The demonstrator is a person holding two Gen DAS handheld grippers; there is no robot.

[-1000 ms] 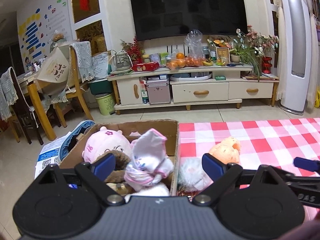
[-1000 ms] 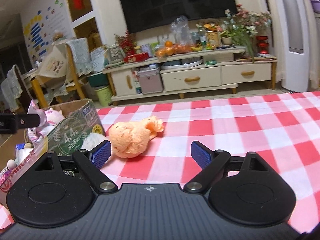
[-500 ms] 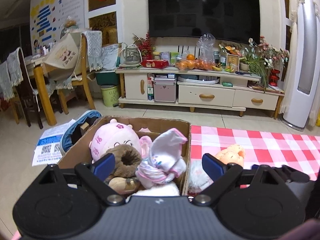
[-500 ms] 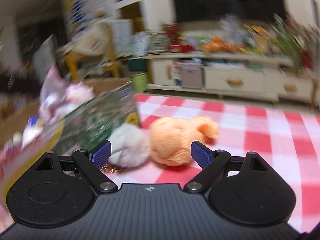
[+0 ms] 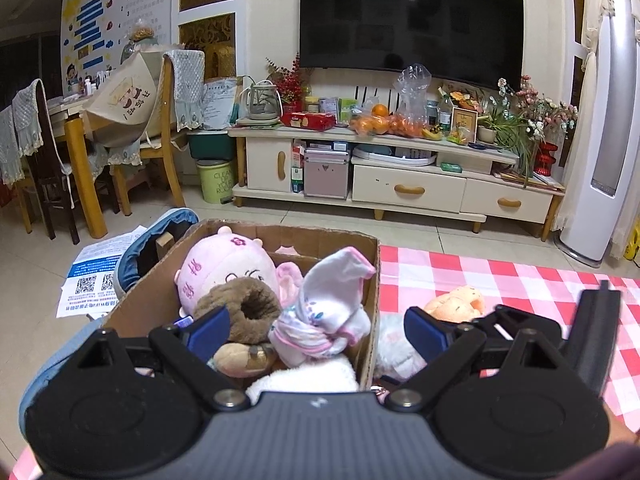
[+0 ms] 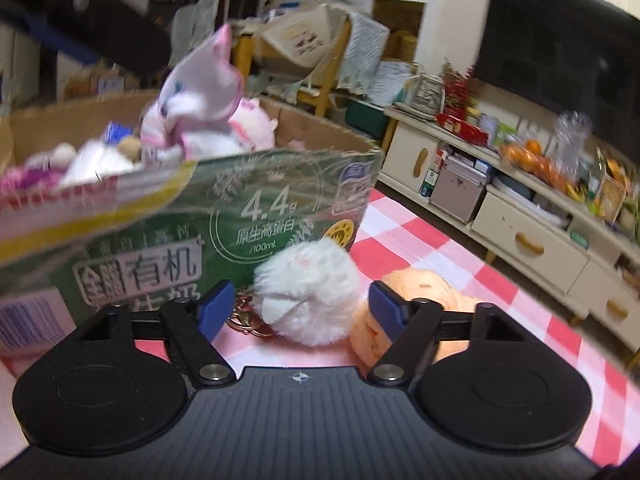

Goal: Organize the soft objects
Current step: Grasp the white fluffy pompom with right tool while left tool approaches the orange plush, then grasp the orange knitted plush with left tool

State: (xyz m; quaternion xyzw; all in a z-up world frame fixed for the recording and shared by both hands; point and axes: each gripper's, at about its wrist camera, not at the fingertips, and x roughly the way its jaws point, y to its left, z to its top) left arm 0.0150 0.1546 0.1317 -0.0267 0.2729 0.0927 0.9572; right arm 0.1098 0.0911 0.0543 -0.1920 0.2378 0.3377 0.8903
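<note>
A cardboard box [image 5: 370,280] with green printed sides [image 6: 240,220] stands on the red-checked cloth [image 5: 520,280] and holds several soft toys: a pink doll [image 5: 224,268], a brown plush [image 5: 244,308] and a white-and-pink cloth toy [image 5: 328,304]. A white fluffy pompom with a key ring [image 6: 308,292] lies on the cloth against the box, with an orange plush [image 6: 416,300] beside it. My left gripper [image 5: 316,326] is open and empty above the box. My right gripper [image 6: 298,306] is open, its fingers on either side of the pompom, apart from it.
A TV stand [image 5: 400,168] with drawers and a large TV [image 5: 412,20] are at the back. Wooden chairs and a table [image 5: 80,152] stand at the left. Papers [image 5: 92,276] lie on the floor by the box. A white tower unit [image 5: 608,140] stands at the right.
My right gripper has swung left and come in low, from facing the orange plush to straddling the white pompom by the box. My left gripper has risen and drawn back a little.
</note>
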